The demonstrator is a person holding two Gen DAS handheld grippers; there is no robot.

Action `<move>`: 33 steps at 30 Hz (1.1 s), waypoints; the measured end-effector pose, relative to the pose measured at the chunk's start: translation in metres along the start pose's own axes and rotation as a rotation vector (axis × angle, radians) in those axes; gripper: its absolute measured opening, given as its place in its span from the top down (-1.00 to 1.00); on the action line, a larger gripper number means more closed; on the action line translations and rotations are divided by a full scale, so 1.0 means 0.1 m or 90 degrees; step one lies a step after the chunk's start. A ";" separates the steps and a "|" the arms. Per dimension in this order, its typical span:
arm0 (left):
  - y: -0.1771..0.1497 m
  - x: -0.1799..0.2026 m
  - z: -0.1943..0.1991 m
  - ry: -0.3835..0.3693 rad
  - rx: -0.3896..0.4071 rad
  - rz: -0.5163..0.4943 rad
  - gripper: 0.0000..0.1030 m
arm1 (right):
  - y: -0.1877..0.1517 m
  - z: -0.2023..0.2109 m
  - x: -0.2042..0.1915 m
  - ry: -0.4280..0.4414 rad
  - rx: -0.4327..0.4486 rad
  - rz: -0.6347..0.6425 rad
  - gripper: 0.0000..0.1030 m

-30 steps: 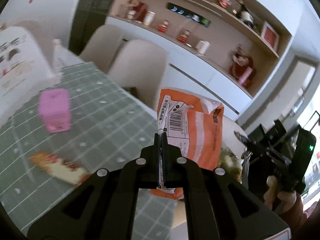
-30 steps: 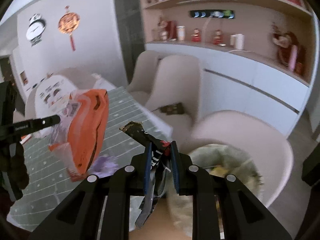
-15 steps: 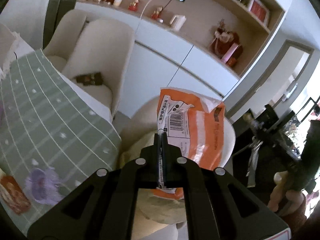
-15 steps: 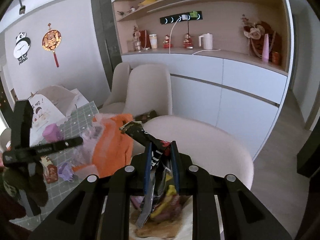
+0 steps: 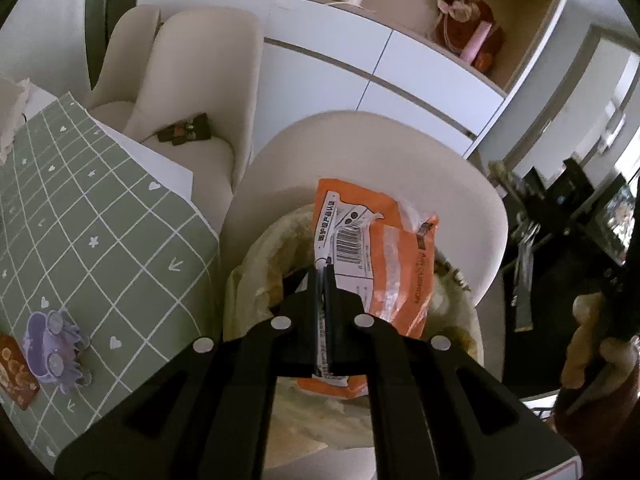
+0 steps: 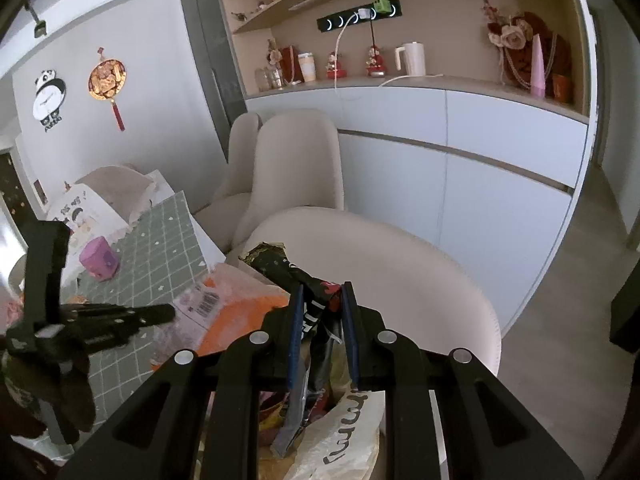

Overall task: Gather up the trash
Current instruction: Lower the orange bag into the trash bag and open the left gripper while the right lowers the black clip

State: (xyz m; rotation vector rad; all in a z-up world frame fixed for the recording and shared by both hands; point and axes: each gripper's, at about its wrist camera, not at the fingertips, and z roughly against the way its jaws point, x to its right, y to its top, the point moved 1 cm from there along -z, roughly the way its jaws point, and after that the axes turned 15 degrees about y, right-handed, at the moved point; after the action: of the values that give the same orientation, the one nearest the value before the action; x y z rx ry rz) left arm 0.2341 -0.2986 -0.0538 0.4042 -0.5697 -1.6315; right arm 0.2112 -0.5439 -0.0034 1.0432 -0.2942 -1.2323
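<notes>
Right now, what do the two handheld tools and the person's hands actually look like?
Both are matte black plastic. The left tool has black fingers and four round silver fasteners across its body, with a white, red-edged sticker at the lower right corner. The right tool has the same silver fasteners but blue pads inside its fingers. A bare hand grips the right tool's black handle.

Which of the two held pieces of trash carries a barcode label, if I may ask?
The orange mailer bag in the left tool; the right tool's wrapper is dark.
</notes>
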 end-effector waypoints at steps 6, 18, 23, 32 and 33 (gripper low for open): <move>-0.04 0.20 -0.17 0.002 -0.011 -0.020 0.95 | -0.08 0.00 0.05 0.007 -0.002 -0.016 0.63; -0.14 0.12 -0.13 -0.013 -0.020 0.011 0.36 | -0.21 -0.32 -0.11 0.056 -0.030 -0.031 0.63; -0.20 -0.08 0.04 0.006 -0.005 0.045 0.26 | -0.23 -0.56 -0.16 0.077 -0.043 -0.043 0.63; -0.35 -0.44 0.36 0.074 0.040 0.043 0.15 | -0.30 -0.99 -0.21 0.072 -0.093 -0.043 0.63; -0.35 -0.51 0.39 0.079 0.040 0.047 0.15 | -0.32 -1.03 -0.21 0.070 -0.101 -0.043 0.63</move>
State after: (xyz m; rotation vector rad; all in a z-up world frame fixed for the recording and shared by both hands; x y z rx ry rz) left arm 0.1906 -0.2404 -0.0453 0.5211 -0.5365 -1.5092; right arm 0.2543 -0.4736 -0.0762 0.9865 -0.0750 -1.2331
